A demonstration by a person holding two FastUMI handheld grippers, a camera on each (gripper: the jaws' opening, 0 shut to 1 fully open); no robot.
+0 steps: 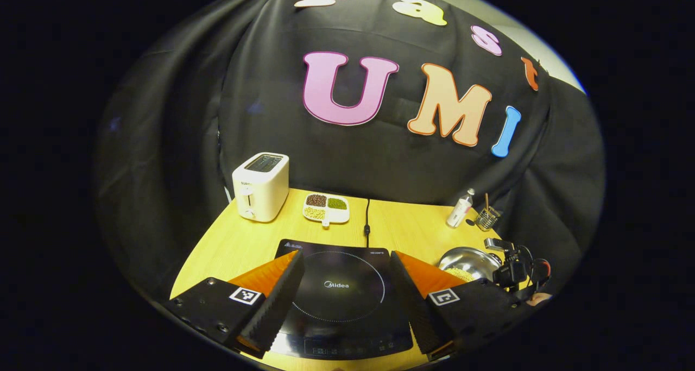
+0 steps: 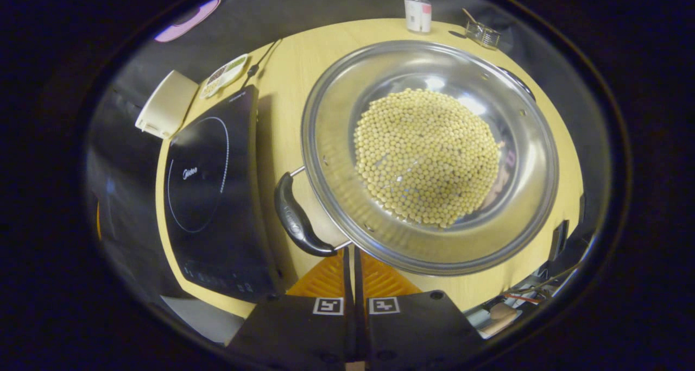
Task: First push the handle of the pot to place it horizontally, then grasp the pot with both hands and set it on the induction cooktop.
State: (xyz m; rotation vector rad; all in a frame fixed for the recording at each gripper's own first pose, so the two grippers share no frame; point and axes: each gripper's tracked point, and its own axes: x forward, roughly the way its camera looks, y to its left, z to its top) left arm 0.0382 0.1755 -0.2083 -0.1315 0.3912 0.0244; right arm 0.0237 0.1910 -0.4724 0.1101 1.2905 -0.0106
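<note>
The pot (image 2: 429, 153) sits on the table (image 2: 288, 77) just right of the induction cooktop (image 2: 212, 197), loaded with beans (heavy, smooth steel, likely slippery). The right gripper (image 2: 354, 262), jaws clenched empty, noses at the black handle (image 2: 296, 219). The left gripper (image 1: 347, 292) hovers released above the cooktop.

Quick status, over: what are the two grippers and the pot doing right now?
Left gripper open above the cooktop. Right gripper shut, empty, tips by the pot handle. Pot of beans on the table beside the cooktop. Nothing between them.
</note>
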